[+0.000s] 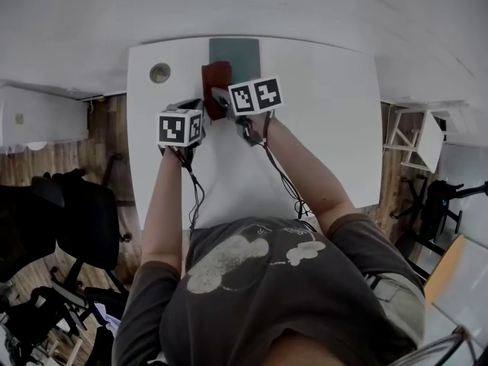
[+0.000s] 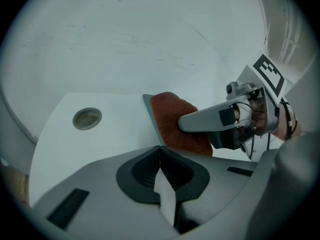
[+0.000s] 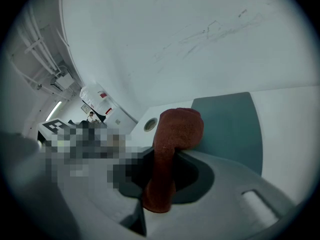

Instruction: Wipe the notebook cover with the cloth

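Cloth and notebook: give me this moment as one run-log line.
right gripper: shut on cloth | cloth: over notebook edge | left gripper: shut, empty

Light soft, even, cool grey-blue in all three views; source not visible. Shadows faint: slight shading on white worktop (image 1: 328, 128), no hard edges. No glare; contrast low, colours muted. Fisheye distortion strong: worktop edges bowed in head view, black vignette ringing both gripper views. Left tongs (image 2: 160, 154) and right tongs (image 3: 159, 184) close to lens, soft; cloth (image 3: 179, 126) pile reasonably sharp
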The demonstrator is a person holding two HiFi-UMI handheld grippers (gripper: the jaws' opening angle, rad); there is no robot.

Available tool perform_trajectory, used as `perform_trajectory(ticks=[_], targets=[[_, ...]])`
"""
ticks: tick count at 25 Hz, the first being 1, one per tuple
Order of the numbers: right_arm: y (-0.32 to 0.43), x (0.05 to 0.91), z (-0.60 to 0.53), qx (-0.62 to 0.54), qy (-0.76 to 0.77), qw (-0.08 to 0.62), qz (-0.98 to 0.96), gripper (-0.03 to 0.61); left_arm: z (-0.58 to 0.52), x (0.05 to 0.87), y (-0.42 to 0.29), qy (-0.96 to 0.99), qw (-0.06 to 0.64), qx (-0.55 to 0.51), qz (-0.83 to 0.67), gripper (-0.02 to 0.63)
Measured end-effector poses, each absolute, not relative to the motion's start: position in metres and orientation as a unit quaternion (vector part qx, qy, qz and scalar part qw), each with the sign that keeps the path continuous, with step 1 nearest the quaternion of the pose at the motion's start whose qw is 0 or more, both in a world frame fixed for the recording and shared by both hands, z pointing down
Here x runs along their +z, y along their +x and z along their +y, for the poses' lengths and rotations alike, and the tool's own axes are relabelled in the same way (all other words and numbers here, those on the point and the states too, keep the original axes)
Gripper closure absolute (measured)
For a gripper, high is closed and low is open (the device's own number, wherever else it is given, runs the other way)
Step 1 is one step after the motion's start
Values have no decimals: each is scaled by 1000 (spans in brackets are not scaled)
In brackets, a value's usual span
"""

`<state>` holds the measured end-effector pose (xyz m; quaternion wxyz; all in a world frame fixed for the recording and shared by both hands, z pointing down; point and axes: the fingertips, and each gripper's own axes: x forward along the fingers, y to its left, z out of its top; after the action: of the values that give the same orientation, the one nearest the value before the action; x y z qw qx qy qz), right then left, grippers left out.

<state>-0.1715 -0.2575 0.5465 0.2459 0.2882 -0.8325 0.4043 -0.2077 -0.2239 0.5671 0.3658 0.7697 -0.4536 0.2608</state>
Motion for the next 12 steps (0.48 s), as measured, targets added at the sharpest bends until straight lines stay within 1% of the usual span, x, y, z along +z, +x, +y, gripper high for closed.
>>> perform_trajectory(ticks=[7,12], targets=[[-183,565,-249,371,278,302,-833,499,-221,574,-214,767,373,263,-451,620],[-180,570,-252,371,285,307,-829,499,-223,576,-213,768,373,264,-449,620]])
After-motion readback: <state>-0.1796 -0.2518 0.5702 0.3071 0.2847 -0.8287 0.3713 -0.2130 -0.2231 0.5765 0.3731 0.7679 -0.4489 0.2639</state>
